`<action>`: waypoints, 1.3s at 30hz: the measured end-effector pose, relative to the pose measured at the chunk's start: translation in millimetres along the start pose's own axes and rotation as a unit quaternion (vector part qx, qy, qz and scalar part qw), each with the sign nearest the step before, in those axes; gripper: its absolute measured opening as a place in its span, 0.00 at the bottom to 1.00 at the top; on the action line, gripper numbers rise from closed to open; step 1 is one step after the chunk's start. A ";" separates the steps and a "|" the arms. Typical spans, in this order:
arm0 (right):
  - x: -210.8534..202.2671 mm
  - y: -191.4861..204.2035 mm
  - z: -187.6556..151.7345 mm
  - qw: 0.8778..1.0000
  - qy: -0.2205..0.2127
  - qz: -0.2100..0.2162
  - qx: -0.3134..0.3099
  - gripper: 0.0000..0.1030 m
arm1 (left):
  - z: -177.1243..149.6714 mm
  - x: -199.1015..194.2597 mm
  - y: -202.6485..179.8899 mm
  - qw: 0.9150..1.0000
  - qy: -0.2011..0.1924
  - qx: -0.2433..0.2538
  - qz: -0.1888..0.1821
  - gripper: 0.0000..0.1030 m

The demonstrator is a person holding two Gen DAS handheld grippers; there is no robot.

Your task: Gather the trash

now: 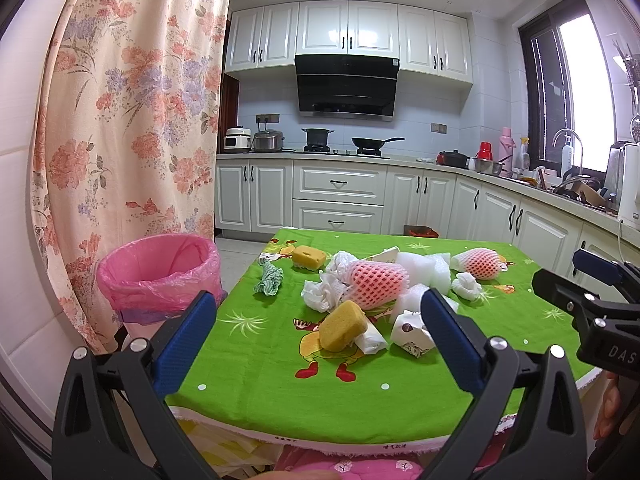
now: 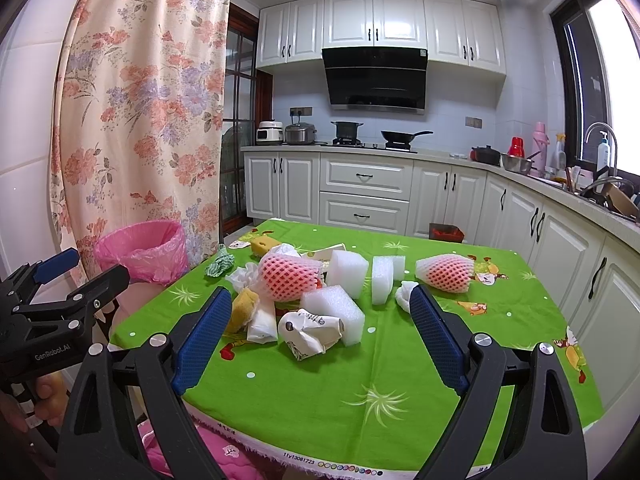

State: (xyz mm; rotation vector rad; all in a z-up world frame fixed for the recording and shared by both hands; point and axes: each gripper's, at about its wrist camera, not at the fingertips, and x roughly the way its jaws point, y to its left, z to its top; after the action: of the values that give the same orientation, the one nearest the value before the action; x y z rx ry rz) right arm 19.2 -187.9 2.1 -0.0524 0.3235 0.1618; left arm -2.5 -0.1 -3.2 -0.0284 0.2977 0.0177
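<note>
A pile of trash lies on the green tablecloth (image 1: 280,364) (image 2: 320,392): pink foam fruit nets (image 1: 376,282) (image 2: 286,276), white foam blocks (image 2: 334,310), yellow sponges (image 1: 342,326) (image 2: 244,306), a crumpled paper cup (image 1: 410,332) (image 2: 310,332), tissues (image 1: 324,294) and a green cloth wad (image 1: 270,278) (image 2: 220,264). A bin with a pink bag (image 1: 160,270) (image 2: 142,254) stands left of the table. My left gripper (image 1: 316,320) is open and empty before the near table edge. My right gripper (image 2: 320,312) is open and empty, also short of the pile.
A floral curtain (image 1: 128,120) hangs behind the bin. White kitchen cabinets (image 1: 338,196) and a counter with pots run along the back and right. A second pink net (image 2: 444,272) lies at the table's far right. A pink cushion (image 2: 224,452) sits below the table's near edge.
</note>
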 end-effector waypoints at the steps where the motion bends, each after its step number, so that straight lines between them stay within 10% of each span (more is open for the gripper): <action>1: 0.1 -0.1 0.0 1.000 0.000 0.000 0.000 0.82 | 0.1 0.0 0.1 1.000 0.000 0.000 0.000 0.96; 39: 0.9 0.2 -1.5 1.000 0.005 -0.001 0.005 0.82 | -1.7 -1.5 -5.0 1.000 0.004 0.002 -0.003 0.96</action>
State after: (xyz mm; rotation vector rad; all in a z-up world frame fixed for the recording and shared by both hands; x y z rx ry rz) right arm 19.5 -187.7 0.3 -0.0443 0.3351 0.1578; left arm -4.4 -5.1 -4.3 -0.0244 0.3048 0.0118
